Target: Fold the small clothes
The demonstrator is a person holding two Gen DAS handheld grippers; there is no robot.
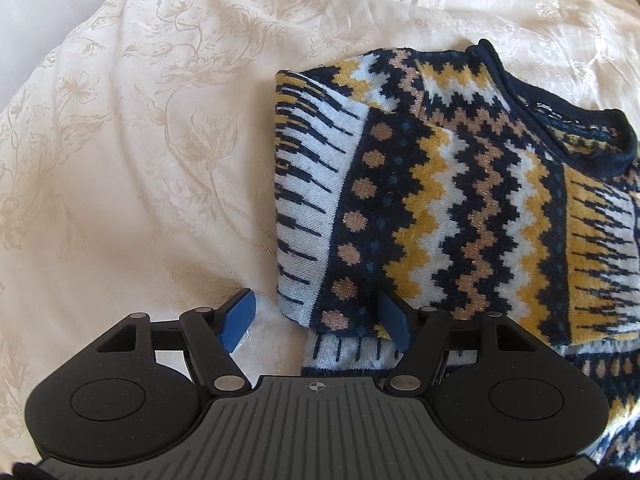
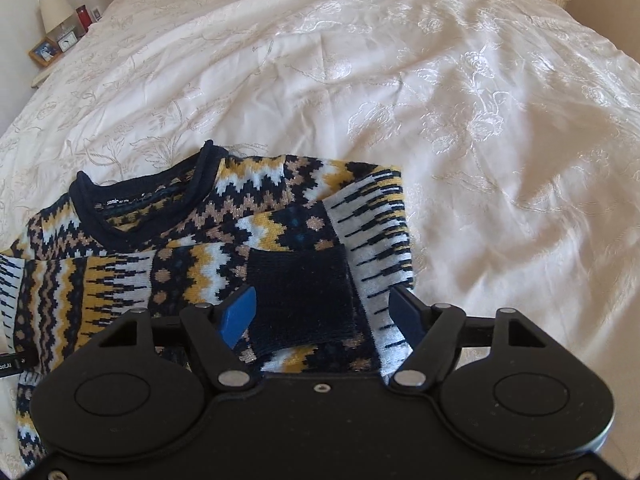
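Here, one garment lay in view: a small knitted sweater [image 1: 460, 208] patterned in navy, mustard yellow, white and tan zigzags and dots, with a navy ribbed collar [image 2: 140, 204]. Two black handheld grippers with blue finger pads hung over its near edge, one at each side. The left gripper [image 1: 316, 320] was spread wide, its left pad above bare bedding and its right pad [image 1: 394, 322] over the knit at the sweater's folded left edge, gripping nothing. The right gripper [image 2: 324, 314] was likewise spread wide, with the dark navy ribbed cuff [image 2: 300, 300] of a folded-in sleeve lying between its pads, not pinched. The sweater rested flat on a cream bedspread [image 2: 400, 80] woven with a pale floral pattern, both sleeves turned in across its front and its collar toward the far side. The bedspread was softly creased and ran on well beyond the sweater. Farther off, at the bed's left edge in the right wrist view, a bedside table held one cream lampshade [image 2: 56, 10], one red bottle [image 2: 83, 19], one small white clock [image 2: 66, 42] and one wooden picture frame [image 2: 44, 53].
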